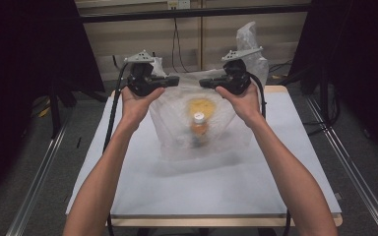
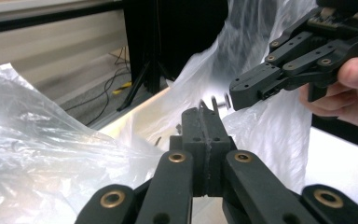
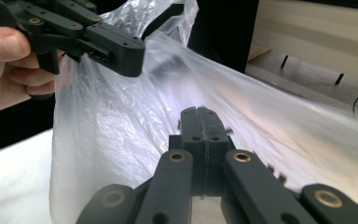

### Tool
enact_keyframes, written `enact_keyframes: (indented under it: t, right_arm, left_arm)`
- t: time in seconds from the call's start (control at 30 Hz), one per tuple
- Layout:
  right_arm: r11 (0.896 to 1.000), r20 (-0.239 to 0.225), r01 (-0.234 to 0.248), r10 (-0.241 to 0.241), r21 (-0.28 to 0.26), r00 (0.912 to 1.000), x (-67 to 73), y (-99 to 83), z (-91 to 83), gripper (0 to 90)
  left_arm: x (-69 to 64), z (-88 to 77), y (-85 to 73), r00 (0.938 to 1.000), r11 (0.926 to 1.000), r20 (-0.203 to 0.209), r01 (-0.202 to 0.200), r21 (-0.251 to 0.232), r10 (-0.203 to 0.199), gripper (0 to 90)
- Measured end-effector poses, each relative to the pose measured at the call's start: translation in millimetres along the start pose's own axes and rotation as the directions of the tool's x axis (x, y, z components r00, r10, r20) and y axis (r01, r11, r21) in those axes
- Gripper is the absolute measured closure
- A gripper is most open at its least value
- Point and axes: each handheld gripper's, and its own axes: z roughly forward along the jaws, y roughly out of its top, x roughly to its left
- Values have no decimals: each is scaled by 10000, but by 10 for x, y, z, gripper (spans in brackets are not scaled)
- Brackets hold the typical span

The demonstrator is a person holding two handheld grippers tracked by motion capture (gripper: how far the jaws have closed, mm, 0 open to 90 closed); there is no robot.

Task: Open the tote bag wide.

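A clear plastic bag (image 1: 174, 132) stands on the white table (image 1: 187, 191), held up by its top rim. Inside it I see a bottle (image 1: 199, 125) with a white cap and orange contents, and a yellow round patch (image 1: 200, 104) behind it. My left gripper (image 1: 173, 79) is shut on the rim's left side and my right gripper (image 1: 204, 82) is shut on its right side, their tips facing each other a little apart. In the left gripper view the shut jaws (image 2: 206, 115) meet the bag film (image 2: 37, 140). The right gripper view shows its shut jaws (image 3: 204, 115) against the film (image 3: 116, 135).
More crumpled clear plastic (image 1: 250, 42) rises behind the table at the back right. Dark curtains hang on both sides, with stand legs (image 1: 56, 105) on the floor at the left. Cables trail from both grippers down past the table's edges.
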Motion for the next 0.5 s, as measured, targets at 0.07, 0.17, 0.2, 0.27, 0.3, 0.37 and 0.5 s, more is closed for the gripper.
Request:
enact_keyframes:
  t: [0.07, 0.17, 0.2, 0.27, 0.3, 0.37, 0.5]
  right_arm:
    - [10000, -105, -15, 15, 17, 9999, 21, -60, 18, 900]
    - [10000, -171, -14, 16, 94, 9999, 46, -126, 31, 900]
    - [9999, -247, 5, -2, 131, 9997, 72, -186, 28, 900]
    - [9996, -182, 100, -96, 260, 9998, 94, -243, 27, 900]
    - [9995, -177, 88, -82, 309, 9998, 99, -276, 30, 900]
    - [9991, -99, 114, -110, 406, 9999, 104, -339, 23, 900]
    - [9994, -137, -16, 21, 339, 9999, 96, -461, -19, 900]
  left_arm:
    - [-16, 30, -94, 10000, 9998, 96, 5, 177, -7, 900]
    - [-63, 68, -159, 9997, 9987, 112, -225, 449, 220, 900]
    - [-99, 105, -225, 9995, 9978, 215, -247, 607, 235, 900]
    - [-117, 148, -278, 9991, 9954, 219, -382, 874, 364, 900]
    - [-125, 172, -306, 9991, 9945, 195, -399, 971, 382, 900]
    - [-136, 207, -367, 9991, 9956, 330, -282, 894, 253, 900]
    - [-168, 273, -513, 9989, 9921, 437, -234, 1235, 181, 900]
